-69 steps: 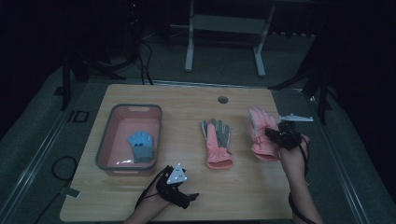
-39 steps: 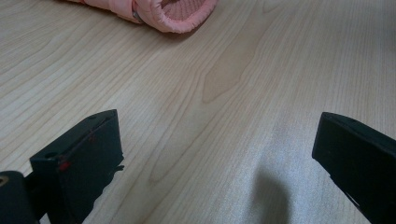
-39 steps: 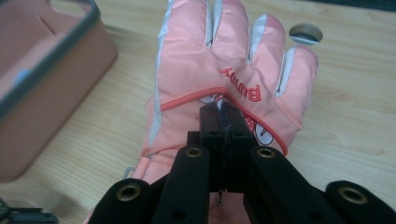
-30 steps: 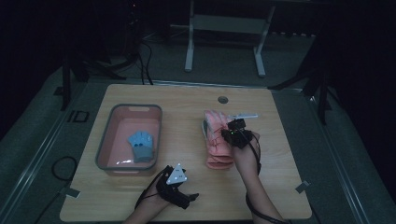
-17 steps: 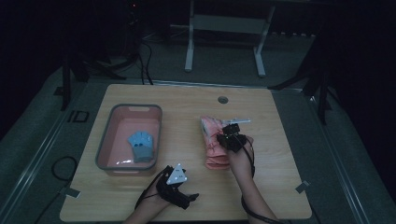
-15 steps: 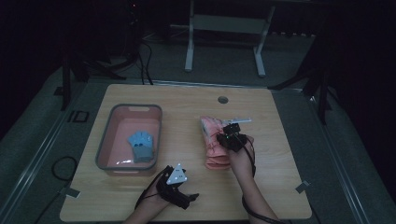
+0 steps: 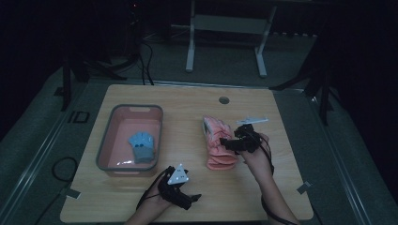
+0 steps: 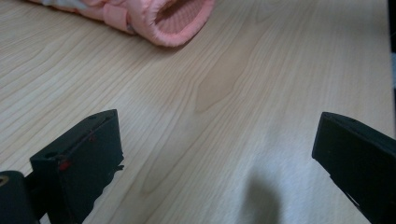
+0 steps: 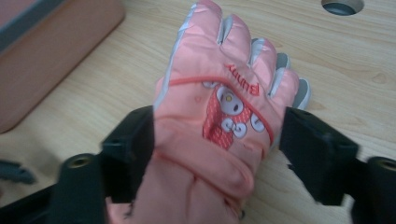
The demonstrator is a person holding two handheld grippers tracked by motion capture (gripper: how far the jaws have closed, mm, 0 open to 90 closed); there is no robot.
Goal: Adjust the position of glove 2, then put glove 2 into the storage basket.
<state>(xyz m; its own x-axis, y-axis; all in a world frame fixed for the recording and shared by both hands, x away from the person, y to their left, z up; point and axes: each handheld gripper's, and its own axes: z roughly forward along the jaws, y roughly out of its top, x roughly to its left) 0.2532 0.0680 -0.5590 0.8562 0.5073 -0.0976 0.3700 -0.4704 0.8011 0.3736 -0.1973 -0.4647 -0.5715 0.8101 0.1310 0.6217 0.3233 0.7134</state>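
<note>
The right tool (image 9: 217, 154) is straddling the top pink glove (image 9: 219, 126), its jaws having just been opening and now standing apart at either side of the palm, seemingly to leave it stacked on its partner, whose grey fingertips are peeking out beyond. Ahead of the jaws, "Bunny" is reading upside down above a stitched rabbit face. The pink tub (image 7: 117, 140), off to that tool's left, is holding a blue glove (image 7: 141, 146). The left tool (image 8: 215, 154) is idling on the worktop (image 8: 233, 93), jaws apart on nothing.
</note>
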